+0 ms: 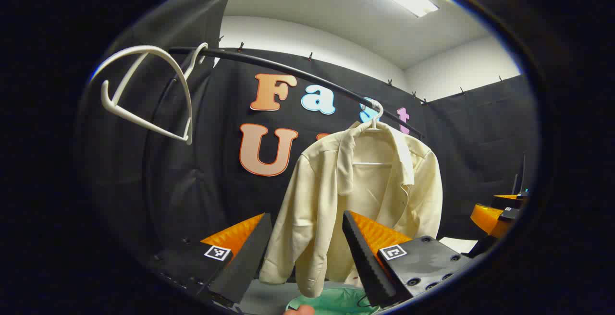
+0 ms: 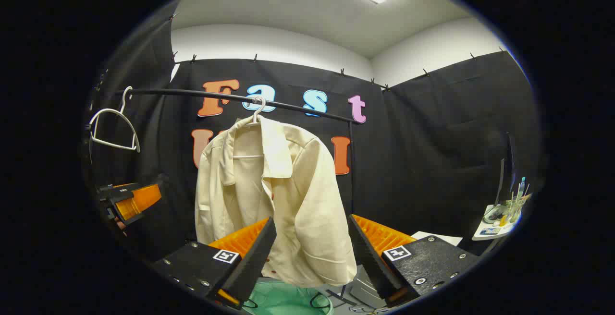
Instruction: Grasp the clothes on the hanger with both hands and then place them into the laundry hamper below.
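Observation:
A cream shirt [image 1: 365, 195] [image 2: 274, 195] hangs on a white hanger [image 1: 372, 118] [image 2: 257, 111] from a black rail [image 1: 298, 75] [image 2: 230, 98]. A green laundry hamper [image 1: 331, 301] [image 2: 283, 298] sits below it. My left gripper [image 1: 307, 252] is open, short of the shirt, framing its left sleeve and hem. My right gripper [image 2: 312, 252] is open too, with the shirt's right sleeve seen between its fingers, apart from them. The left gripper [image 2: 127, 202] also shows at the left edge of the right gripper view, and the right gripper [image 1: 497, 214] at the right edge of the left gripper view.
An empty white hanger [image 1: 149, 94] [image 2: 113, 130] hangs on the rail's left end. A rack post [image 2: 351, 171] stands right of the shirt. A small table with cups and brushes [image 2: 504, 214] is at the far right. A fingertip [image 1: 300, 310] shows at the bottom edge.

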Demonstrator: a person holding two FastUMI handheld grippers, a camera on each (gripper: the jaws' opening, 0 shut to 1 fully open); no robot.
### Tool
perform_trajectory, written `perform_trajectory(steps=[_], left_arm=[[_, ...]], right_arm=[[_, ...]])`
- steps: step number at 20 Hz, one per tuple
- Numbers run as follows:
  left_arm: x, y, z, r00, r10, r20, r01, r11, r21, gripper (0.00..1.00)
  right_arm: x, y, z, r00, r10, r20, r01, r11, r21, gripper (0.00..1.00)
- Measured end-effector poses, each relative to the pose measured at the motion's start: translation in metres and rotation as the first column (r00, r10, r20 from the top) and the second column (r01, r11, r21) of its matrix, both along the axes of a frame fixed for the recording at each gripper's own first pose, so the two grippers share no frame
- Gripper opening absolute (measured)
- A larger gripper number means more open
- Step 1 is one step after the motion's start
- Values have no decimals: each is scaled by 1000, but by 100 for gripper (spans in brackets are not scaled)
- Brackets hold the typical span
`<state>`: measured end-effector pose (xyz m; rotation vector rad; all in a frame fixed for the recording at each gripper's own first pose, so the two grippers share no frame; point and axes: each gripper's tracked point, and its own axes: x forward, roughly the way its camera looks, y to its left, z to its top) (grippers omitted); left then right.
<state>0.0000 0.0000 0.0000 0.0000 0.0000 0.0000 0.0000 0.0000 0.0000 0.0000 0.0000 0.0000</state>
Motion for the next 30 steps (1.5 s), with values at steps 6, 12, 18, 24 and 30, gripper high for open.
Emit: perform_trajectory(steps=[6, 12, 18, 24, 30], left_arm=[[5, -3, 3, 1000, -2, 9, 2, 1000, 8, 96], [4, -2, 3, 1000, -5, 5, 5, 1000, 18, 96], [3, -4, 3, 1000, -14, 1, 14, 1000, 11, 96], [7, 1, 4, 1000, 0, 6, 0, 1000, 8, 96], [6, 10, 6, 1000, 8, 7, -8, 1000, 4, 96]], right_arm=[[5, 7, 3, 999, 32, 7, -32, 999, -4, 93], [4, 13, -2, 999, 39, 6, -39, 999, 21, 93], [9, 22, -2, 998, 67, -6, -67, 998, 15, 93], [42, 61, 3, 986, 165, 12, -166, 983, 75, 93], [123, 92, -6, 980, 199, 7, -198, 973, 114, 93]])
